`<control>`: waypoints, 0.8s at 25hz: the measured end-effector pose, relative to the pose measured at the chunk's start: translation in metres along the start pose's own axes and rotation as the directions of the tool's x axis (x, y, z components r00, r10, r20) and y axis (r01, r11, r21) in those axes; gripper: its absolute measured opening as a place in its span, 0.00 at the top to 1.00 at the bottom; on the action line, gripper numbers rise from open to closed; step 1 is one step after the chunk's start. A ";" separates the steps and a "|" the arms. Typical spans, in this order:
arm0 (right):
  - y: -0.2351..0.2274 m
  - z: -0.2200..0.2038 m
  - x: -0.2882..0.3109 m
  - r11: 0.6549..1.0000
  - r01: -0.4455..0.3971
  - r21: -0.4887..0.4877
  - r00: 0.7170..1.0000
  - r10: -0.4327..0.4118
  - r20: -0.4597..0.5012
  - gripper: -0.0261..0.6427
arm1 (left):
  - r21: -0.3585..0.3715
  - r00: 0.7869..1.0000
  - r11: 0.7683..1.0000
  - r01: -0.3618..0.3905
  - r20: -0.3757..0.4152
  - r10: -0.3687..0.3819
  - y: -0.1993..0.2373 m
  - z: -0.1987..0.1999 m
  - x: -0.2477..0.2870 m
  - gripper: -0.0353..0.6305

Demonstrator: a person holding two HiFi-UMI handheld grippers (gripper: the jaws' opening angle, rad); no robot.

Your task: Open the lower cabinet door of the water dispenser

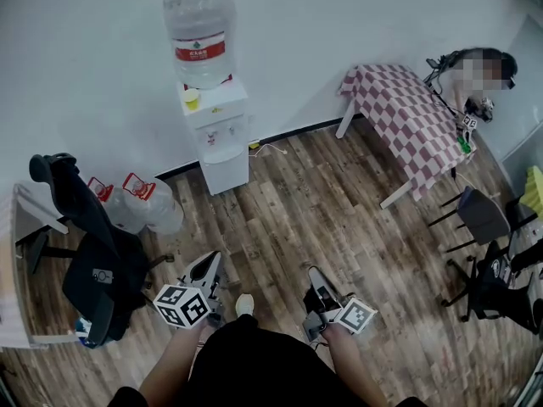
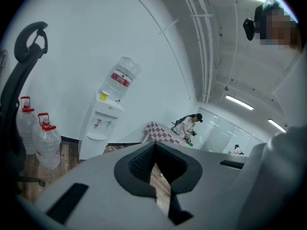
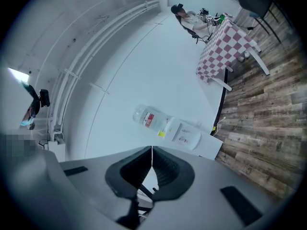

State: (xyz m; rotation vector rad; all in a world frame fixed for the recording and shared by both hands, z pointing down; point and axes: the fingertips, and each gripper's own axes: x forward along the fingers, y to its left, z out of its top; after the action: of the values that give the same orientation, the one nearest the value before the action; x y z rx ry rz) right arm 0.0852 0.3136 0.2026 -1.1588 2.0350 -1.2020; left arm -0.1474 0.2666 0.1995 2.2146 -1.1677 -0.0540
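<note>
Currently the left gripper [image 1: 208, 263] and right gripper [image 1: 315, 276] are closed and empty. The water dispenser [image 1: 216, 130] stands against the far wall, well apart. Its lower cabinet door [image 1: 226, 173] is likely a light, rigid, hinged panel; grasp its free edge.

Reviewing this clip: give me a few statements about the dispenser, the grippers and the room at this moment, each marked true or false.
1. A bottle sits on top of the water dispenser. True.
2. The lower cabinet door already hangs open. False: it looks closed, flush with the dispenser's front.
3. The left gripper is clamped on the door. False: its jaws are together on nothing, well short of the dispenser across the wooden floor.
4. Two spare water jugs stand on the floor beside the dispenser. True.
5. In the head view, the checked-cloth table is left of the dispenser. False: it is on the right.
</note>
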 end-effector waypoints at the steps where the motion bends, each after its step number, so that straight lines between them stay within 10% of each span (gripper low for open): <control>1: 0.000 0.002 0.006 1.000 0.002 -0.001 1.000 -0.002 0.004 0.93 | 0.001 1.000 1.000 0.004 -0.001 -0.004 0.005 0.005 0.006 0.93; 20: -0.012 0.023 0.103 0.997 0.058 -0.043 0.998 -0.056 0.033 0.93 | -0.003 0.998 0.998 0.061 -0.025 -0.061 0.084 0.056 0.067 0.93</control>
State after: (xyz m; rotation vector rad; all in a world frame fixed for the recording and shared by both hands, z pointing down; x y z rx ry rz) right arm 0.0554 0.2119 0.2016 -1.2570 2.0272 -1.1634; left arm -0.1857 0.1529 0.2170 2.2421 -1.0863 -0.0528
